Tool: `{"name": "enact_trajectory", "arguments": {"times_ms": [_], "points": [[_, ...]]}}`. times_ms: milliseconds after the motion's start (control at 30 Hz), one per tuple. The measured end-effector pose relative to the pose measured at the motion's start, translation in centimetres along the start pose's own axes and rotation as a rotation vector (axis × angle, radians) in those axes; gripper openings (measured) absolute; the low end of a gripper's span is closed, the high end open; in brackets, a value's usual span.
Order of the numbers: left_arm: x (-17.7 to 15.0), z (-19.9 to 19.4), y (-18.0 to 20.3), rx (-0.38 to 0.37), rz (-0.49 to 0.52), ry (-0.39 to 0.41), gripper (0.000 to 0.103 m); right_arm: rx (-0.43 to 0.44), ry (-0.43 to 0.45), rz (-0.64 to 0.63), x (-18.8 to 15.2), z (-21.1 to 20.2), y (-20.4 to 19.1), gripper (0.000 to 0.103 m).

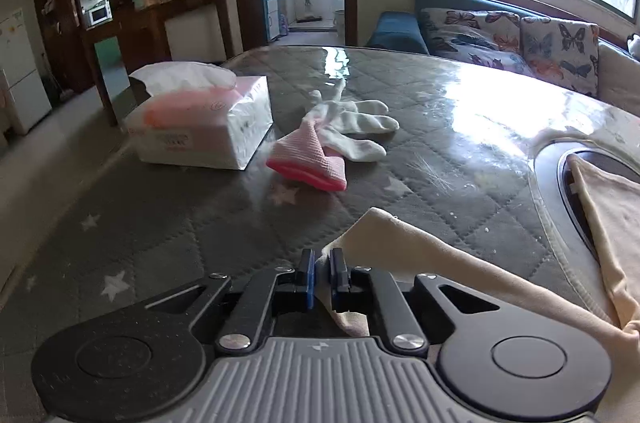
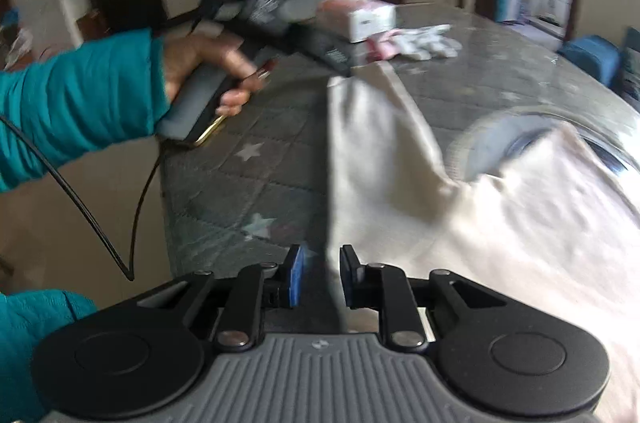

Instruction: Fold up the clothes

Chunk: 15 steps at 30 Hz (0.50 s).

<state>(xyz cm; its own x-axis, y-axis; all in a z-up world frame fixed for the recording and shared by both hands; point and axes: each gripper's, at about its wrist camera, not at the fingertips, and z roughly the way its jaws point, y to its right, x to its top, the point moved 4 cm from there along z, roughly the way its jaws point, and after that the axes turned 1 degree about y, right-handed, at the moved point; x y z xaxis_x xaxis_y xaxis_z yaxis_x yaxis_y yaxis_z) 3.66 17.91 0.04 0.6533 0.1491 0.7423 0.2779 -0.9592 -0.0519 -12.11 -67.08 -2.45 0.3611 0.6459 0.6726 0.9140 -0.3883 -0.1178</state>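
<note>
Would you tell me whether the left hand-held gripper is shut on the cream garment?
Shut: the left hand-held gripper pinches the cream garment between its blue pads.

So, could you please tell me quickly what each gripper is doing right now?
Left gripper: closed on the edge of the cream garment.
Right gripper: jaws partly open around a fold of the same garment, not clamping it.
</note>
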Motion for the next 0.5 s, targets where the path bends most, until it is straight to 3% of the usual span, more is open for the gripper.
{"name": "enact_trajectory", "arguments": {"times_ms": [233,367,500], "points": [[0.1,-0.2,-0.8,0.025,-0.014,-0.013,0.011,-0.142,0.009,0.178,-4.7,-4.8,4.2,0.022],[0.3,-0.5,-0.9,0.044,-0.020,-0.021,0.015,-0.149,-0.026,0.214,-7.6,-5.8,4.2,0.022],[0.9,-2.4,-0.2,0.040,-0.033,0.014,0.015,-0.153,0.018,0.197,-8.0,-7.0,3.8,0.022]]}}
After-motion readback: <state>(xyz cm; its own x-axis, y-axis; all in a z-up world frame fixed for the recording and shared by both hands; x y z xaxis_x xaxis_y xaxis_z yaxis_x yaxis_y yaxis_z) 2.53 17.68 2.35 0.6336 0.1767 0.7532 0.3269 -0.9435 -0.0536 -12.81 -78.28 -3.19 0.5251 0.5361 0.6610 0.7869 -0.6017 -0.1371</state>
